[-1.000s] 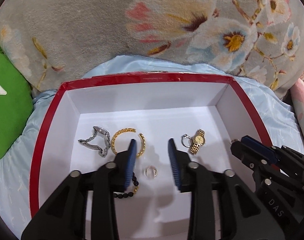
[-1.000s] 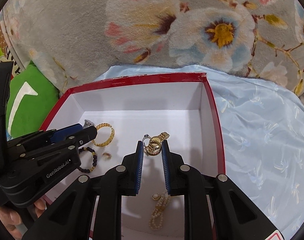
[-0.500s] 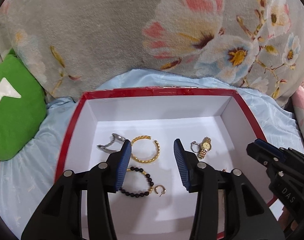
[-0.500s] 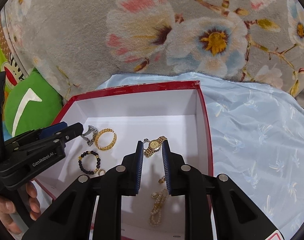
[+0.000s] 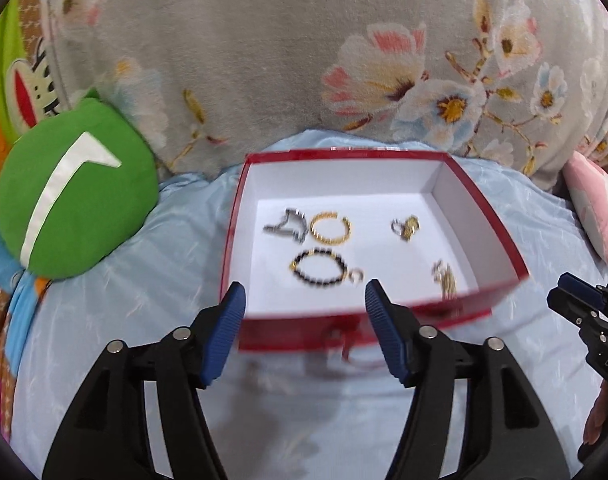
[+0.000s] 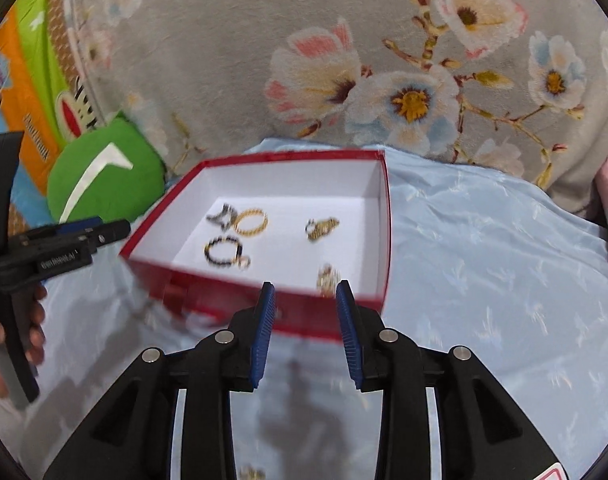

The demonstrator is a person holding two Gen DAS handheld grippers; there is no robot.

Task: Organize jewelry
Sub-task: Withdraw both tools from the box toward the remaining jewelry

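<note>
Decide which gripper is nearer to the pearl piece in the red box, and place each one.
Right. The right gripper sits at the box's near wall directly in front of the pearl piece. The left gripper sits further along that wall, nearer the black bead bracelet.

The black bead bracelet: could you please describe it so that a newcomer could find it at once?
Look into the red box with the white inside, on the pale blue cloth. The black bead bracelet lies toward the near wall, in front of the gold bangle. It is the only dark ring of beads; the other pieces are gold or silver.
</note>
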